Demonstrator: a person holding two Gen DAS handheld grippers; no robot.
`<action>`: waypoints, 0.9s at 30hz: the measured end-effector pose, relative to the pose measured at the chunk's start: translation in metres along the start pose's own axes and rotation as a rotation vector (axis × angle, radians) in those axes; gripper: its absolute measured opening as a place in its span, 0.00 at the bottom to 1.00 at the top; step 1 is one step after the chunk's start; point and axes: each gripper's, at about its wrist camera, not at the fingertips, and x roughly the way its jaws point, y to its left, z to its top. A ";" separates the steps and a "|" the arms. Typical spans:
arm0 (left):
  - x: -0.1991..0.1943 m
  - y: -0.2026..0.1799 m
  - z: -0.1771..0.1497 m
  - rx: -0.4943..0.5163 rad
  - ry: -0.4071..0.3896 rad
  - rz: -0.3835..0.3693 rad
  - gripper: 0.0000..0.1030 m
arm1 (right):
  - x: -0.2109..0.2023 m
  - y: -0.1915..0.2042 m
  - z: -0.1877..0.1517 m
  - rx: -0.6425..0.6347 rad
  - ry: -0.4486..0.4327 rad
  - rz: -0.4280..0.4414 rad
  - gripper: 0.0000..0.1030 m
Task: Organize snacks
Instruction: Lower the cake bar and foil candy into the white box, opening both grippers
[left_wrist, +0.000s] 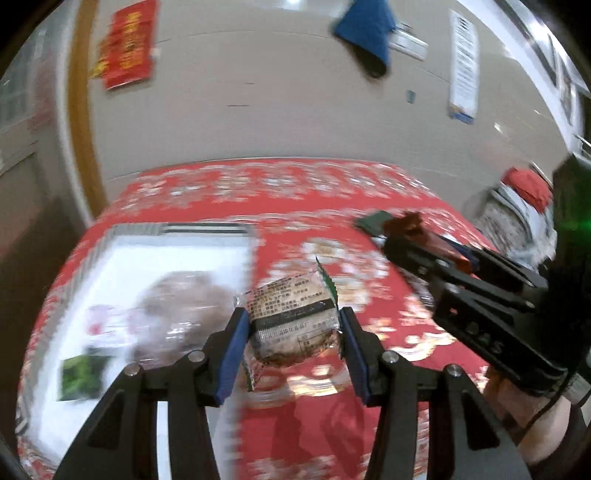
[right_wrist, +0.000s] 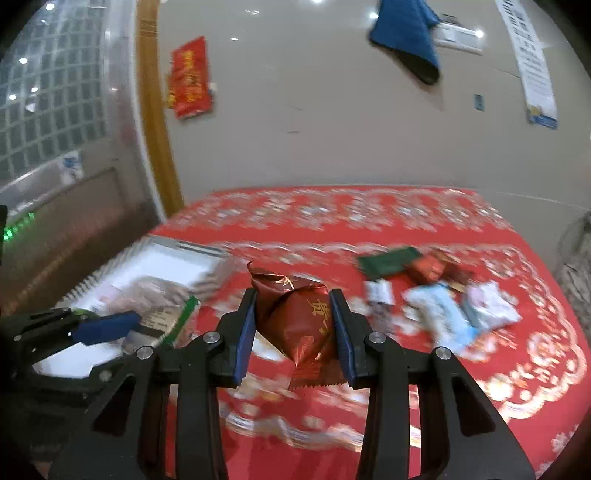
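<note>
Left gripper (left_wrist: 293, 334): clamped on a clear-wrapped snack (left_wrist: 291, 317) with a dark band and printed text, held between its blue pads above the red cloth, just right of the tray.
Right gripper (right_wrist: 293, 326): clenched on a dark red packet (right_wrist: 295, 325) with gold characters; the packet's crimped end hangs below the pads.
Tray (left_wrist: 177, 230): white, with ribbed grey walls, sitting on the left part of the table; inside it lie a blurred brownish wrapped snack (left_wrist: 181, 295) and a green packet (left_wrist: 81, 376) – details too smeared to read.
Loose snacks (right_wrist: 439, 295): a cluster on the right side of the cloth – a dark green packet (right_wrist: 388, 262), a small red one, pale blue and white wrappers – well apart from the tray.
Tablecloth (right_wrist: 369, 214): red with a white and gold pattern, covering the table.
Wall (right_wrist: 314, 129): beige; a red decoration (right_wrist: 190, 79) and a blue cloth (right_wrist: 406, 33) hang on it.
Relation of the two grippers: in the left wrist view the right one (left_wrist: 402, 230) reaches in from the right, raised above the cloth.
</note>
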 end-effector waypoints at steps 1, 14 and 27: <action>-0.004 0.015 -0.002 -0.016 -0.002 0.021 0.51 | 0.005 0.014 0.003 -0.022 0.004 0.023 0.37; -0.024 0.112 -0.045 -0.109 0.018 0.208 0.51 | 0.060 0.144 0.006 -0.171 0.117 0.316 0.36; -0.036 0.115 -0.050 -0.138 -0.029 0.231 0.77 | 0.062 0.167 -0.001 -0.189 0.094 0.328 0.60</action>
